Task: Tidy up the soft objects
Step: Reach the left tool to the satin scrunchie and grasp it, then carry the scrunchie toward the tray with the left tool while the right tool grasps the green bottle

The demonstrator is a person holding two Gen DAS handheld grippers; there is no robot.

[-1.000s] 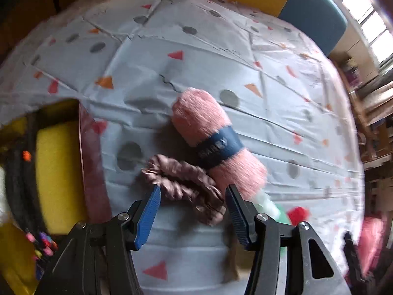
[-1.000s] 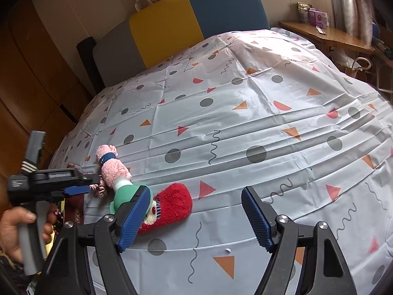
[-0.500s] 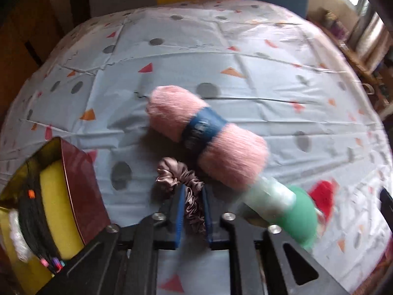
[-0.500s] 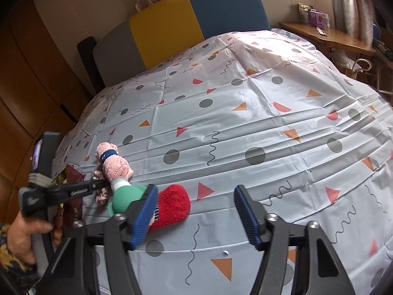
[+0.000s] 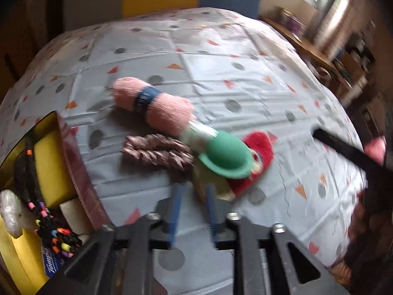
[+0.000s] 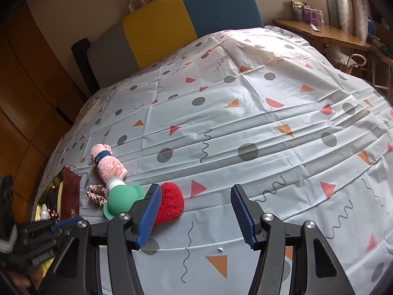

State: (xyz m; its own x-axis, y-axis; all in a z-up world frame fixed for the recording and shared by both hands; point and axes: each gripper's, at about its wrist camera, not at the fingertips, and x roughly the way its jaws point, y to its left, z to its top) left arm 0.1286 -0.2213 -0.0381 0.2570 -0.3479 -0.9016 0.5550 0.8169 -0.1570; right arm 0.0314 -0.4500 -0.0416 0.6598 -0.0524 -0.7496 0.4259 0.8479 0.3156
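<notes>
Motion blur smears the fluffy red sock (image 5: 260, 147), partly hidden under the green rubber cup (image 5: 226, 158). The yellow storage box (image 5: 14, 253) is cut off at the left edge.

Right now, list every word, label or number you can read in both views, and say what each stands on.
"Tempo": white lettering on the blue packet at the lower left of the left wrist view.
Blue band around the pink towel roll: it has light lettering, too blurred to read.
Dark red box: a small gold mark, too small to read.
Purple boxes on the far shelf: print too small to read.
</notes>
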